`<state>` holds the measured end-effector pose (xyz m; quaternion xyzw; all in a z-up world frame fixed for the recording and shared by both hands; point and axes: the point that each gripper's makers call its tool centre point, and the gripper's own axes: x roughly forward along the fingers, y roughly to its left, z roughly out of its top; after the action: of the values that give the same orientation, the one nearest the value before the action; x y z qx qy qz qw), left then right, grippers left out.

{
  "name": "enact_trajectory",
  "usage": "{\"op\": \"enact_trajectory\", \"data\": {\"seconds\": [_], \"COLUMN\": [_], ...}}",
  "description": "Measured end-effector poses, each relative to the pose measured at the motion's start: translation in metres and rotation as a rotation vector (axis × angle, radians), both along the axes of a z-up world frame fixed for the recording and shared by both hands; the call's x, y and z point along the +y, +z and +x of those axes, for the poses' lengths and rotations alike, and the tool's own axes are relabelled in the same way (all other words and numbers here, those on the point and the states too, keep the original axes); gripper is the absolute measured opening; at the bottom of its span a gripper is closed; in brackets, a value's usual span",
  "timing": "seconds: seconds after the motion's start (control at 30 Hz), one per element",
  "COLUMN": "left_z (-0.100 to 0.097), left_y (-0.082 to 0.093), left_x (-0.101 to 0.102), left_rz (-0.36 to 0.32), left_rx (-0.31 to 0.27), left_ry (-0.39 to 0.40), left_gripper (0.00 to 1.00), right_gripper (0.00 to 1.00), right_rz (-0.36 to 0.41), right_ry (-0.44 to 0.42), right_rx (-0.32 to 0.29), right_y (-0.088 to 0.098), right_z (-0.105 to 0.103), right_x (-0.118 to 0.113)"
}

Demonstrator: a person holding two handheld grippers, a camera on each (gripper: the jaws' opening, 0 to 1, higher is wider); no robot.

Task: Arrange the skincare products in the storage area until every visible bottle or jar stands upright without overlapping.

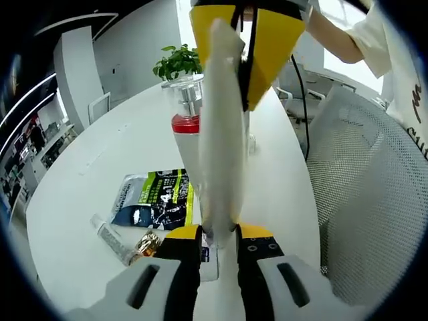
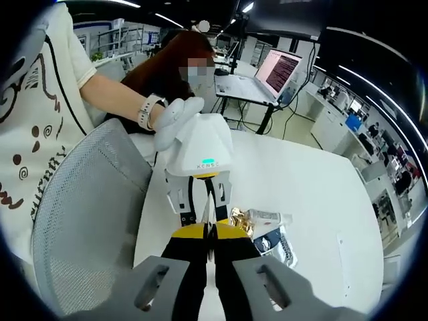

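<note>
Left gripper (image 1: 219, 235) clamped on one white tube (image 1: 223, 127), held upright above the white table (image 1: 87, 200). Right gripper (image 2: 208, 235) clamped on that tube too, opposite end. On the table beside the tube — one sachet (image 1: 155, 198), one gold-capped tube (image 1: 127, 245); beyond, one red-collared pump bottle (image 1: 186, 127).

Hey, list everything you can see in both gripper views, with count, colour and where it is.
Table: one, white, round, under everything.
Tube: one, white, clamped between both grippers.
Pump bottle: one, clear with red band, behind the tube.
Sachet: one, green and black, flat on the table.
Small clear tube: one, lying beside the sachet.
Gold wrapper: one, crumpled, near the left gripper.
Plant: one, green, far table edge.
Mesh chair: one, grey, beside the table.
Laptop: one, open, on a far desk.
Left gripper: shut on the tube.
Right gripper: shut on the tube.
</note>
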<state>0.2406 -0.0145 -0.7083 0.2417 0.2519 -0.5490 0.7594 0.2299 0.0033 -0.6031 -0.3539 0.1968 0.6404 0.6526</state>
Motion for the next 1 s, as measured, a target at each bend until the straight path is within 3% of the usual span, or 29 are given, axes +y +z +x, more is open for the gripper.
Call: {"op": "enact_trajectory", "data": {"seconds": [0.73,1.0], "left_z": [0.017,0.021], "left_y": [-0.001,-0.001], "left_x": [-0.006,-0.009], "left_rz": [-0.039,-0.043], "left_rx": [0.025,0.022], "left_ry": [0.051,0.063], "left_gripper": [0.16,0.16], "right_gripper": [0.02,0.02], "right_rz": [-0.023,-0.045], "right_ry": [-0.003,0.021], "right_rx": [0.104,0.104], "right_y": [0.0,-0.001], "right_z": [0.027,0.029], "right_x": [-0.01,-0.011]}}
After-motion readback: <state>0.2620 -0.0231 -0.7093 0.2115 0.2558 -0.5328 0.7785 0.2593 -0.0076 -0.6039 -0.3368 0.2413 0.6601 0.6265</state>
